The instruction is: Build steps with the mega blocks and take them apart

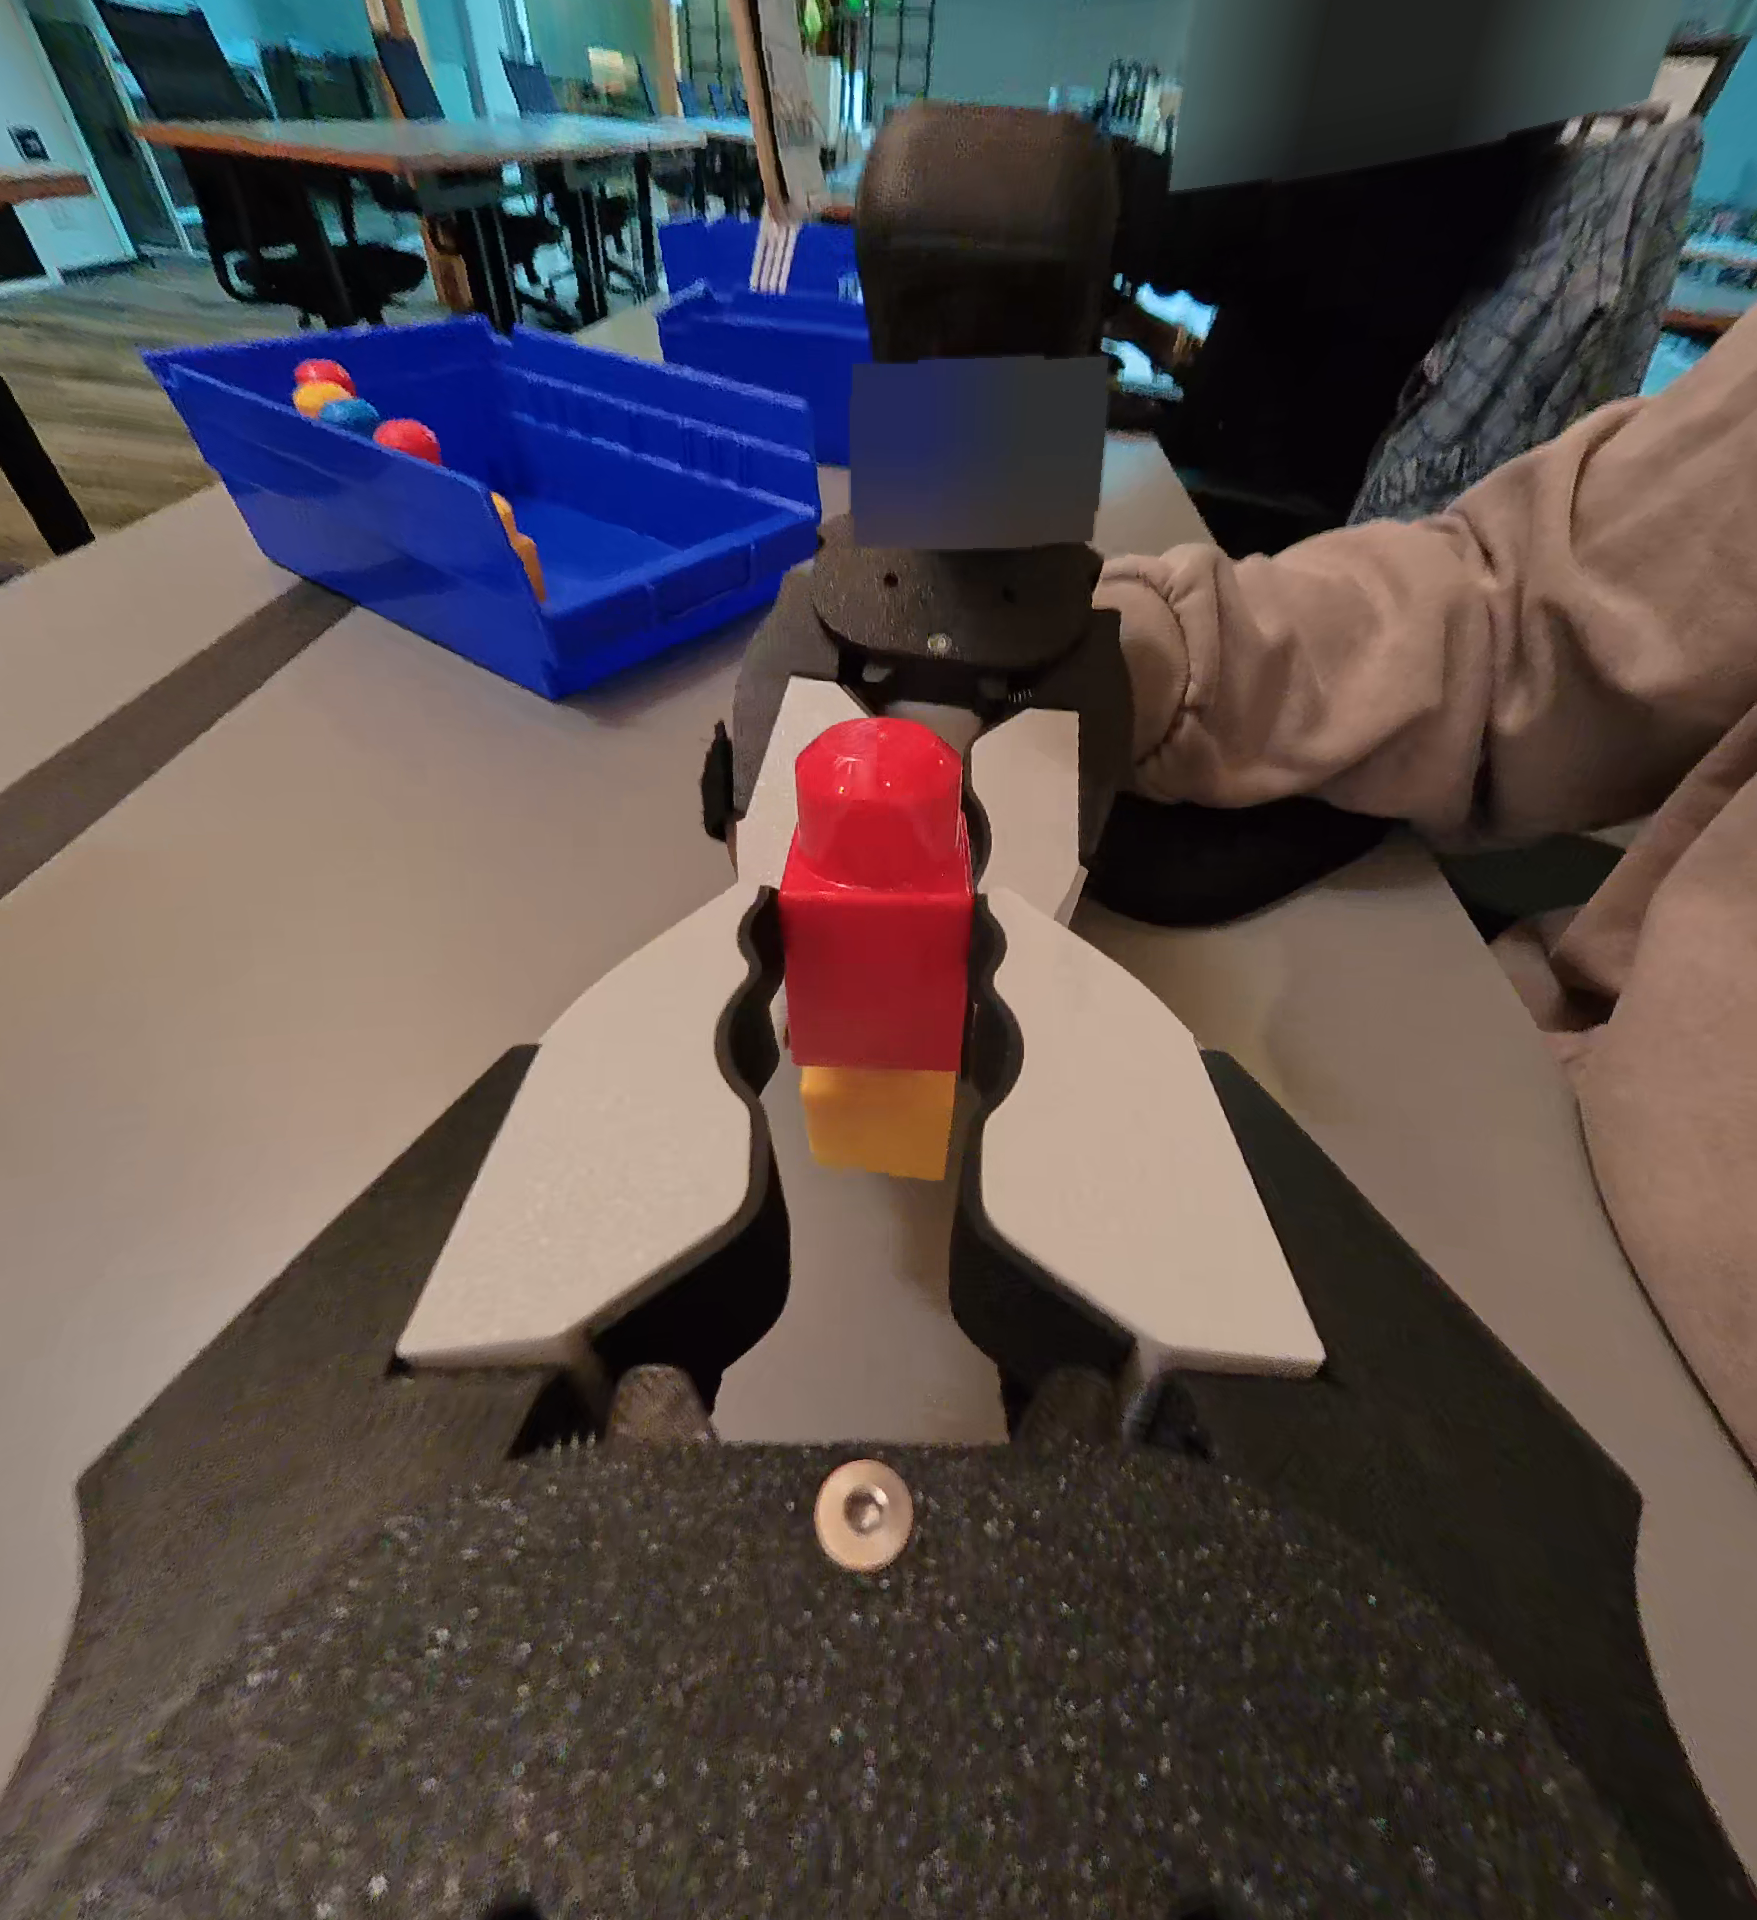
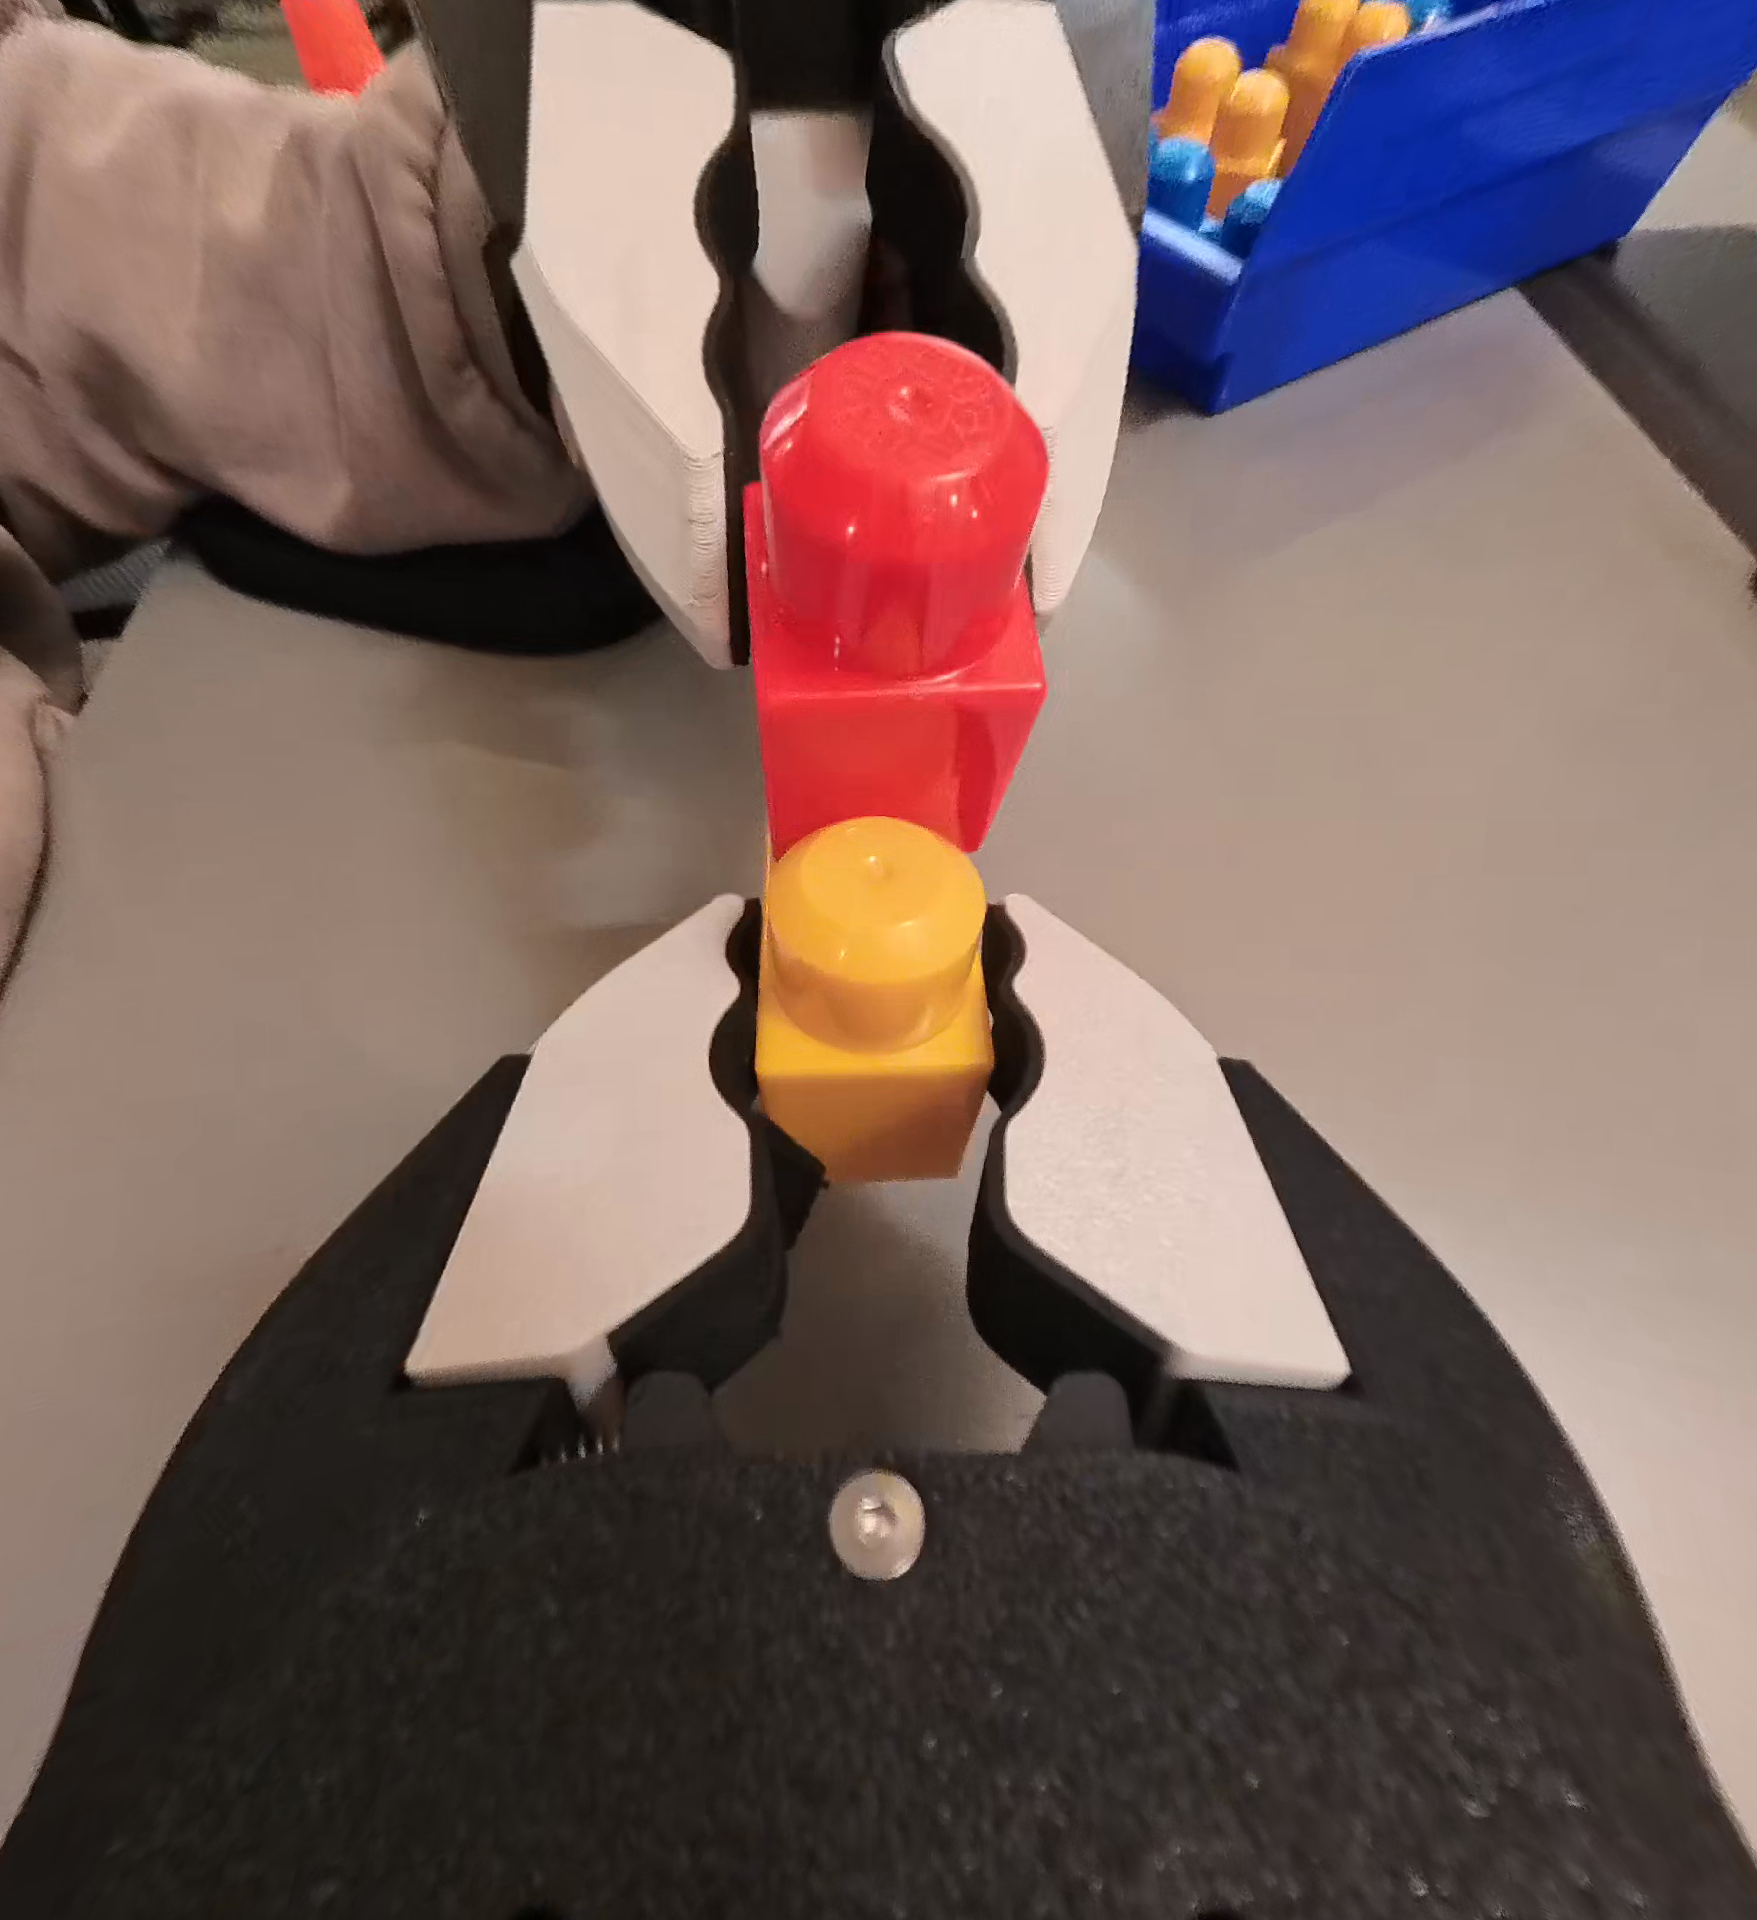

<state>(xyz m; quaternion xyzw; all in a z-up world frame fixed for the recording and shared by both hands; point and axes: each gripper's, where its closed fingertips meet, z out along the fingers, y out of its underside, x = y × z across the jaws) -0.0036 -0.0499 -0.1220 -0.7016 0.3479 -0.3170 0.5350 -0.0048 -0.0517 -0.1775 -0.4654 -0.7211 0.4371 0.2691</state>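
A blue bin (image 1: 500,499) is sitting on the grey bench (image 1: 230,935) behind and to the left tool's left, holding red, yellow and blue blocks (image 1: 365,410); a second blue bin (image 1: 760,312) is standing farther back. Office tables and chairs are filling the room behind. A person's sleeve (image 1: 1425,665) is reaching in behind the right tool (image 1: 915,748). The two tools are facing each other, tips nearly meeting. The left tool (image 1: 874,977) is clamping the red block (image 1: 874,935); the right tool (image 2: 874,1029) is clamping the yellow block (image 2: 874,1039), which is sitting just below and against the red one (image 2: 895,623).
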